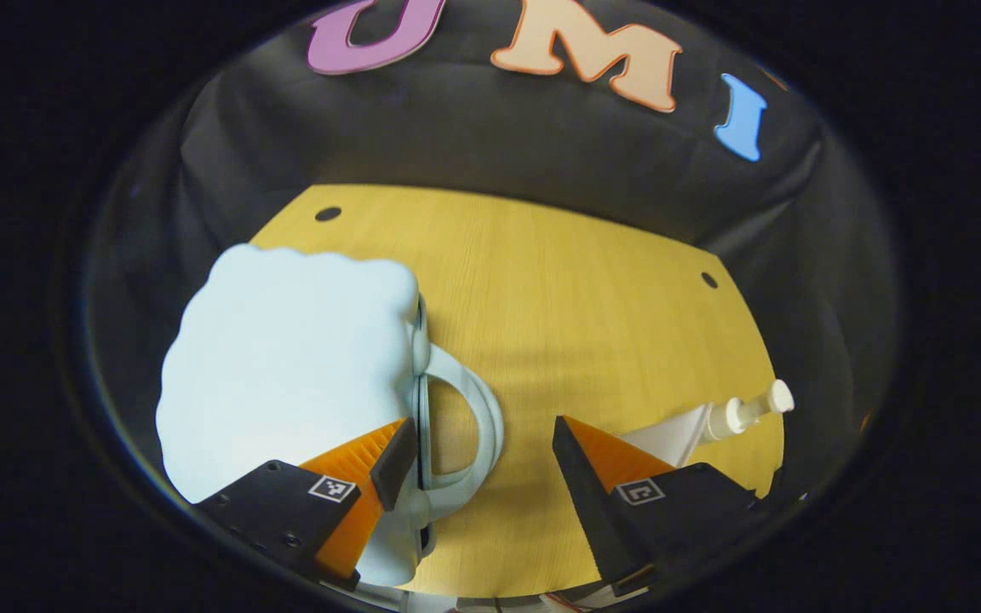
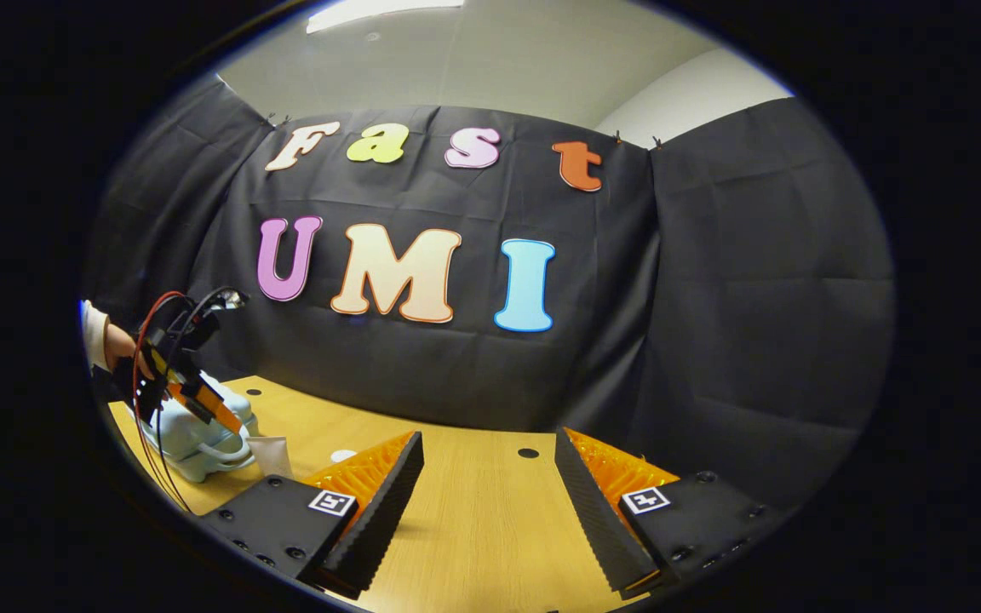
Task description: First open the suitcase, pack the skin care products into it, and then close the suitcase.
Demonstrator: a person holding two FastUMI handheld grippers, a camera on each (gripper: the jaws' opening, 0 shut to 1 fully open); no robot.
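Opening is in hand: my left tool (image 1: 484, 451) hangs released over the shut suitcase (image 1: 286, 375), its handle (image 1: 478, 417) between the fingers. My right tool (image 2: 488, 485), also released, waits above bare bench (image 2: 473, 528). The pump bottle (image 1: 746, 413) stands beyond my left tool's right finger. Next I judge I must find the lid's seam.

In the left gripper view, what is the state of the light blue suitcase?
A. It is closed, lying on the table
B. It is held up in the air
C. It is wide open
A: the suitcase lies shut on the wooden table, both shells together, handle sideways.
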